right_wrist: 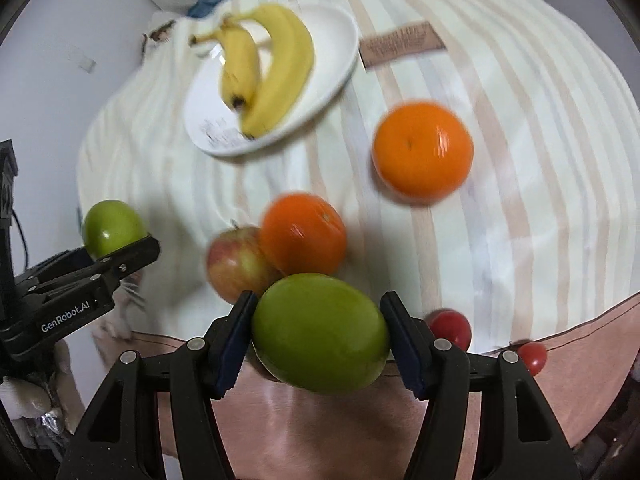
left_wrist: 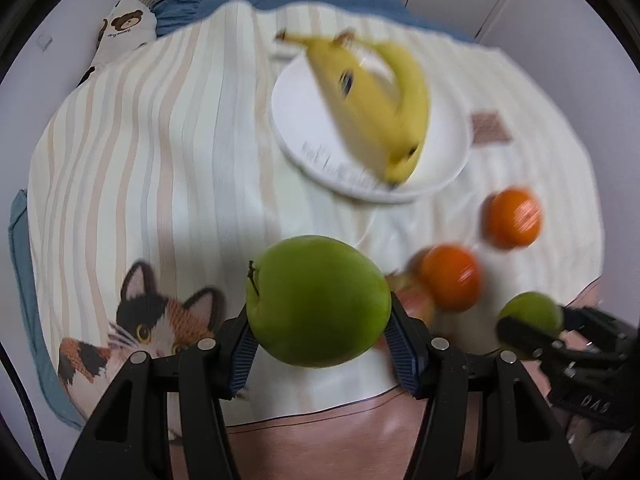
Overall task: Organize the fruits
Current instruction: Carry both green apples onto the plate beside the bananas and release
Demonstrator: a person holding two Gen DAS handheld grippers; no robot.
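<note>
step: both green apples lifted clear of striped blanket, near its front edge | l gripper (left_wrist: 319, 338) fingers clamp green apple (left_wrist: 318, 300) | r gripper (right_wrist: 318, 340) fingers clamp 2nd green apple (right_wrist: 320, 332) | next: carry to plate (right_wrist: 340, 64) w/ bananas (right_wrist: 272, 68), far edge; release in bare spot.

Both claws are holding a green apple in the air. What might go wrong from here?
1. Each round green apple, in the left gripper and the right gripper, is pinched only at its sides; it may slip out.
2. The white plate already carries a bunch of yellow bananas, so an apple set there may roll off.
3. Lowering an arm might knock the orange mandarin touching the red-yellow apple.
</note>
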